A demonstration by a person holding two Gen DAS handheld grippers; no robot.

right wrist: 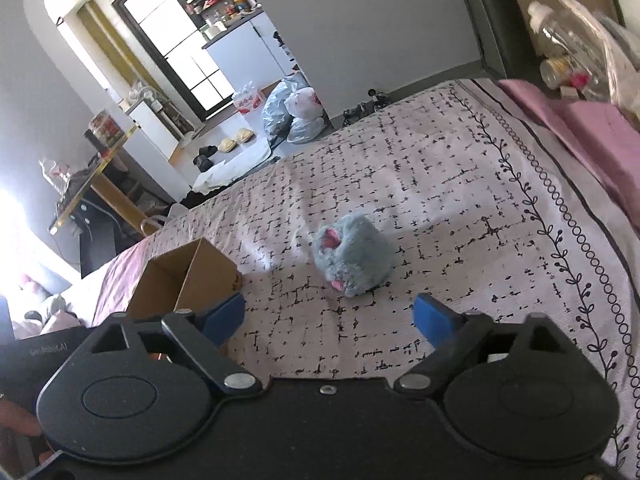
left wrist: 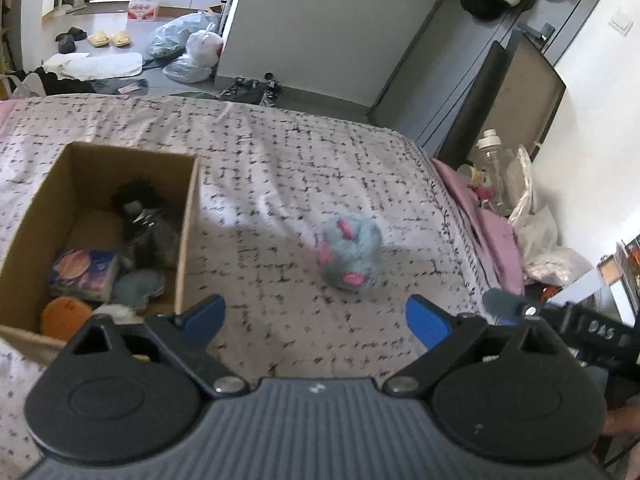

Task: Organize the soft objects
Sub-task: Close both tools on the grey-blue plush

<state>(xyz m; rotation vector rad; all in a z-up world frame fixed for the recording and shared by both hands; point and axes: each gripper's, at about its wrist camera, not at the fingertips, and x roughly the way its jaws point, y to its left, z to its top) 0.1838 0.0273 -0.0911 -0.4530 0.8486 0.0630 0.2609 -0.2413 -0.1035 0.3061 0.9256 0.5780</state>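
Both the left hand-held gripper (left wrist: 316, 314) and the right hand-held gripper (right wrist: 330, 320) gape empty over the bed (left wrist: 280, 152), aimed at the blue plush toy (left wrist: 352, 258) lying mid-bed toward its right edge, which next needs grasping and carrying to the cardboard box (left wrist: 188, 232).

The black device (right wrist: 48, 350) at lower left reads "Gen Robot.AI".

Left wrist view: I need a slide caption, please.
Open left gripper faces a blue plush on the bed, beside a part-filled box.
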